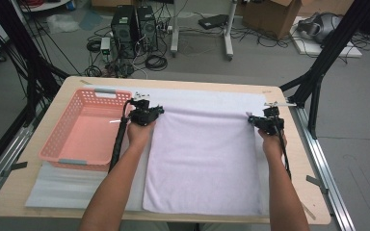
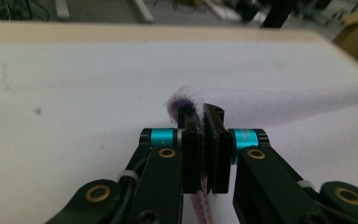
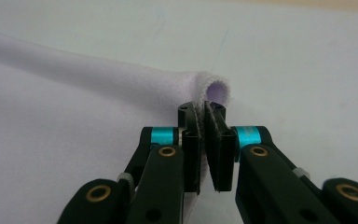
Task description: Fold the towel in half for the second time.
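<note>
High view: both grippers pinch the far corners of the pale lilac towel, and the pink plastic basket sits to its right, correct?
Not quite. The high view shows the pink plastic basket to the left of the pale lilac towel, beside the left gripper. The left gripper and the right gripper do each pinch a far corner.

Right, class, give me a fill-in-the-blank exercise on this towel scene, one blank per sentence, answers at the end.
1. The left gripper is shut on a far ____ of the lilac towel.
2. The right gripper pinches the same ____.
3. The basket left of the towel is coloured ____.
4. The towel lies on a white ____.

Missing words: corner; towel; pink; mat
</note>
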Motion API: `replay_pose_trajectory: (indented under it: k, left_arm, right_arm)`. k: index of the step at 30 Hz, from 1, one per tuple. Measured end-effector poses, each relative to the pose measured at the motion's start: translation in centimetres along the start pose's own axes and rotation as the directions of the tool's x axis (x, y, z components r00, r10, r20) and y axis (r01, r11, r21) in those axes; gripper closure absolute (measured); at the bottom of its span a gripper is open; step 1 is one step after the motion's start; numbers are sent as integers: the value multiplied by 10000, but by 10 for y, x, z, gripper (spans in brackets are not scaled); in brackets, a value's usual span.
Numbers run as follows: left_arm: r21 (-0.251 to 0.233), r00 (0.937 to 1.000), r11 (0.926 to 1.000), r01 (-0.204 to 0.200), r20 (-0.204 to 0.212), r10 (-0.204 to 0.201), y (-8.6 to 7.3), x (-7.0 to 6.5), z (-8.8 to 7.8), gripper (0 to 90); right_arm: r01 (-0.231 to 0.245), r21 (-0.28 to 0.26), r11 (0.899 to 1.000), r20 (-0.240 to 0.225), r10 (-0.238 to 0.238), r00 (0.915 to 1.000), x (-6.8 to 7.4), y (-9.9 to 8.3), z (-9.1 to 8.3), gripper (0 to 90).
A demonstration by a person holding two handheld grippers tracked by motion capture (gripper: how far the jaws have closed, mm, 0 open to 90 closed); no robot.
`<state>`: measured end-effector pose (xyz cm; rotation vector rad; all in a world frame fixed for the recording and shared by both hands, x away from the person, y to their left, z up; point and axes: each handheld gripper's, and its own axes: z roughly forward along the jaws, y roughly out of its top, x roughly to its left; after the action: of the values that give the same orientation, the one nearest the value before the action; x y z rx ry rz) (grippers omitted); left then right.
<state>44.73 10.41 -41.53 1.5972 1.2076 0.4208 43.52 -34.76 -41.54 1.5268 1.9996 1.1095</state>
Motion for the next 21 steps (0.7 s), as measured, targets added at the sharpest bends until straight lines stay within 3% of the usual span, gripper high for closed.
replay_pose_trajectory:
  k: [1,3,6,11,16,21]
  left_arm:
    - [-120,9998,9998,170,135,-168,1,0,-1,861]
    - [-125,9993,9999,66,361,-62,2,-1,-4,861]
    - [-4,9952,9999,-126,969,126,1,-6,-7,860]
    - [-217,9832,9986,-486,1750,516,3,-18,-13,860]
    - [-79,9728,9921,-1249,1954,1241,5,-22,-23,860]
    - [-170,9719,9898,-1416,1877,1422,-1,-23,-35,860]
  right_arm:
    - [-267,-486,9985,15,268,9996,-2,2,-6,852]
    - [-444,-896,9950,-130,434,9990,-4,5,-14,852]
    - [-226,-892,9958,-88,219,9997,-4,6,-22,851]
    - [-467,-1067,9932,-131,456,9989,-9,4,-40,851]
    - [-383,-1022,9940,-200,364,9991,-7,-2,-53,851]
    - [-248,-915,9955,-345,217,9992,-1,-11,-64,851]
